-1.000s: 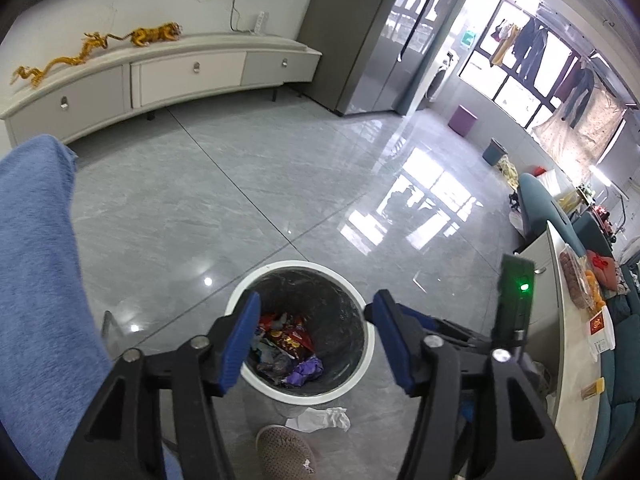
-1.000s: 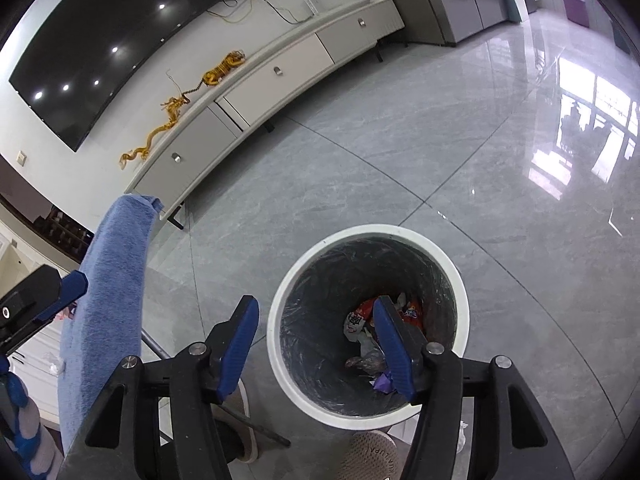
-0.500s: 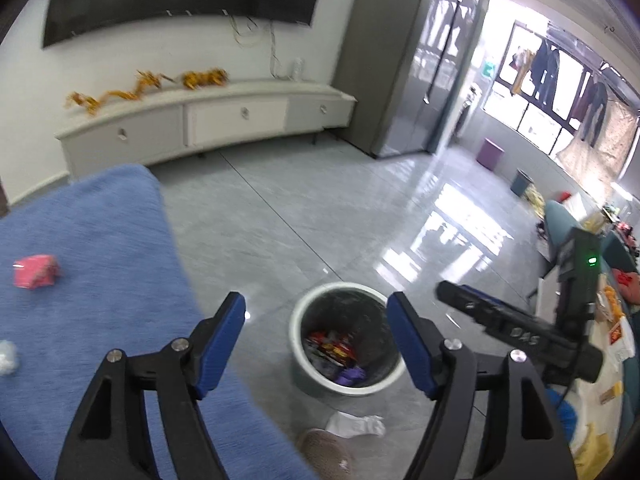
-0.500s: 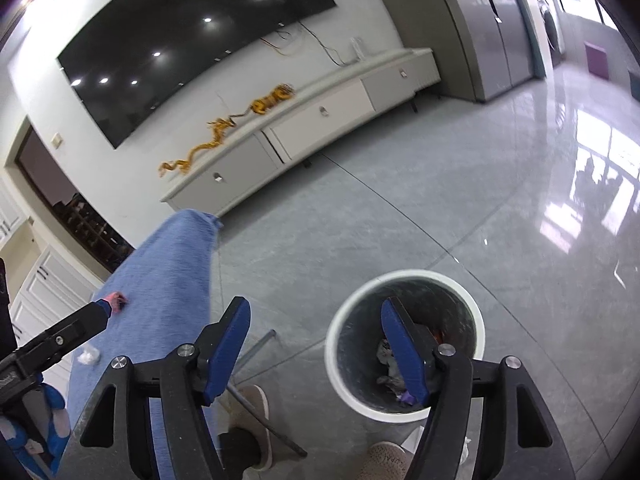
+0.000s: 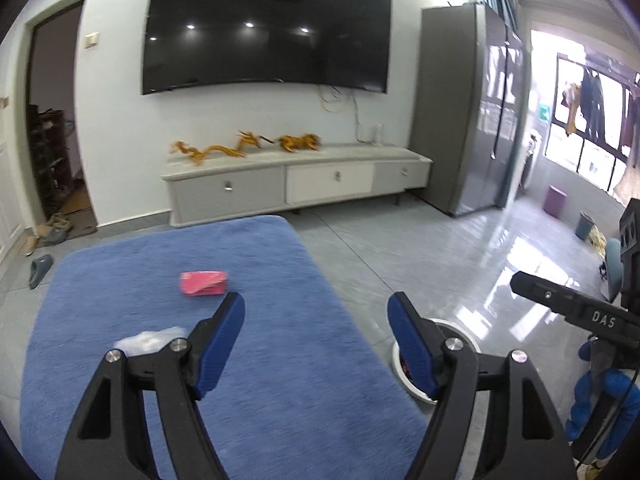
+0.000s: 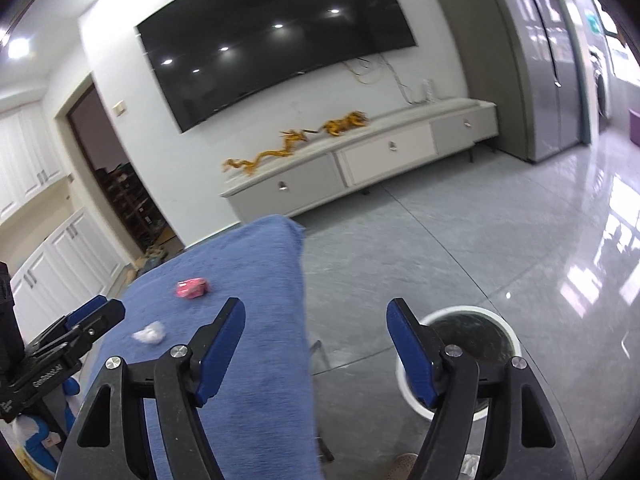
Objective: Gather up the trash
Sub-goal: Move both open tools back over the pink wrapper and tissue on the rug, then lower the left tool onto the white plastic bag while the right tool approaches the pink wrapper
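Blue fuzzy cloth-covered table (image 5: 280, 380) still has your pink crumpled wrapper (image 5: 203, 283) mid-top and white tissue wad (image 5: 150, 341) by its left edge, while left gripper (image 5: 316, 344) and right gripper (image 6: 316, 344), jaws just widened, carry nothing, so the white-rimmed round bin (image 6: 508, 332) on the floor off the right edge needs two more drops.

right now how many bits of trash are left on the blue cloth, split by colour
pink wrapper: 1
white crumpled tissue: 1
total: 2

Both lie on the blue cloth, apart from each other, and neither is in the tongs.
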Motion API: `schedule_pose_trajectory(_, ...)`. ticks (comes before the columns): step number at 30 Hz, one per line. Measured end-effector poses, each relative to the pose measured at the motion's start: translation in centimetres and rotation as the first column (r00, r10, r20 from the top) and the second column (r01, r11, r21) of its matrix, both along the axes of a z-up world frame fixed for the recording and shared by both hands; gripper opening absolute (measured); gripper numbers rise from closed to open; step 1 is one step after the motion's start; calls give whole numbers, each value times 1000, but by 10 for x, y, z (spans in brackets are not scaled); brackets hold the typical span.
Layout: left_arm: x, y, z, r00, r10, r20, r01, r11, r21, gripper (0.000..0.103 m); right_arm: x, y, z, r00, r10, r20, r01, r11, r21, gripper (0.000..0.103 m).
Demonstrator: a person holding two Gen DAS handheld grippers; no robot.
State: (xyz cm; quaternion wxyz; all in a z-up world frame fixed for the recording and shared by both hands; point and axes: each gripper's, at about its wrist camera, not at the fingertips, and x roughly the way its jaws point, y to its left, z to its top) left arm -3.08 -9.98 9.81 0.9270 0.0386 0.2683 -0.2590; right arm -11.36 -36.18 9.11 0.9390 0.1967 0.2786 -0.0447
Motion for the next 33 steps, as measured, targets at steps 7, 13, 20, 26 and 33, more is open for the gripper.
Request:
schedule_pose_trajectory(7, -16, 60, 10, 996, 77, 42, -75, 996, -38, 73, 1, 54, 21, 996, 82, 30, -80, 996, -44, 71)
schedule_pose_trajectory(13, -38, 100, 23, 985, 148, 89, -142, 987, -72, 73, 3, 92, 31, 988, 145, 46, -142, 988, -61, 72)
schedule_pose_trajectory(20, -47, 138, 29, 965, 236, 117, -226, 969, -96, 73, 4, 122, 36, 979, 199, 52, -194, 977, -93, 74)
schedule_pose_trajectory(26, -40, 159, 23, 955, 277, 107, -266, 958, -103, 75, 8, 135, 33, 974, 220, 43, -215, 971, -105, 75)
schedule_pose_trajectory(33, -24, 162, 12, 957, 276, 94, -268, 959, -92, 77, 20, 146, 18, 971, 237, 4, -236, 967, -96, 76)
